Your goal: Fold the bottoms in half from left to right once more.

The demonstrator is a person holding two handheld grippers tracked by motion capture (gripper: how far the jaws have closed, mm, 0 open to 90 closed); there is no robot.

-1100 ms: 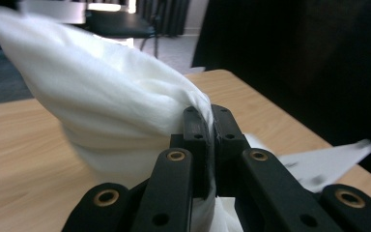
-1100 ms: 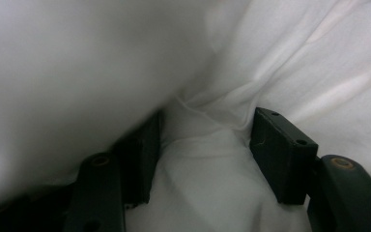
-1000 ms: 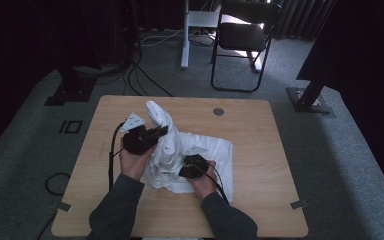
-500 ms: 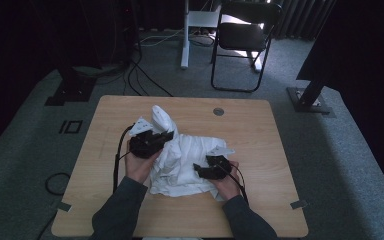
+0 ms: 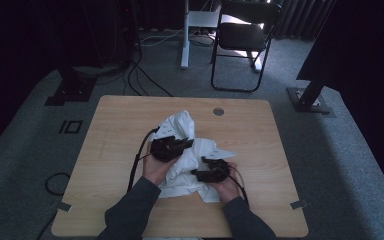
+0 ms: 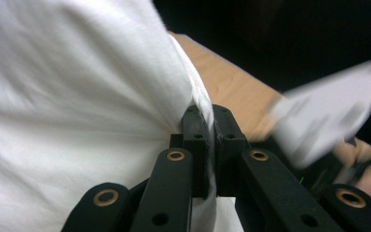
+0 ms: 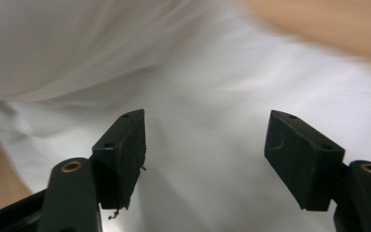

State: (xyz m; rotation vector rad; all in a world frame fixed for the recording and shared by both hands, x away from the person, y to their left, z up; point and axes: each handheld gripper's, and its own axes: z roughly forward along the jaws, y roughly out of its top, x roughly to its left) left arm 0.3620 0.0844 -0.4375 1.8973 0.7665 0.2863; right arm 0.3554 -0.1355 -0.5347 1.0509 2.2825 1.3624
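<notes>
A pale wooden worktop (image 5: 110, 150) is set on grey carpet (image 5: 25, 150). A black folding chair (image 5: 242, 37) is seen beyond it, cables (image 5: 145, 75) are trailed across the floor, and the surroundings are left dark.

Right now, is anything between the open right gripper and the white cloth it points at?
Nothing visible. The right gripper has open jaws aimed straight at the white cloth, with only bare fabric between and beyond them.
</notes>
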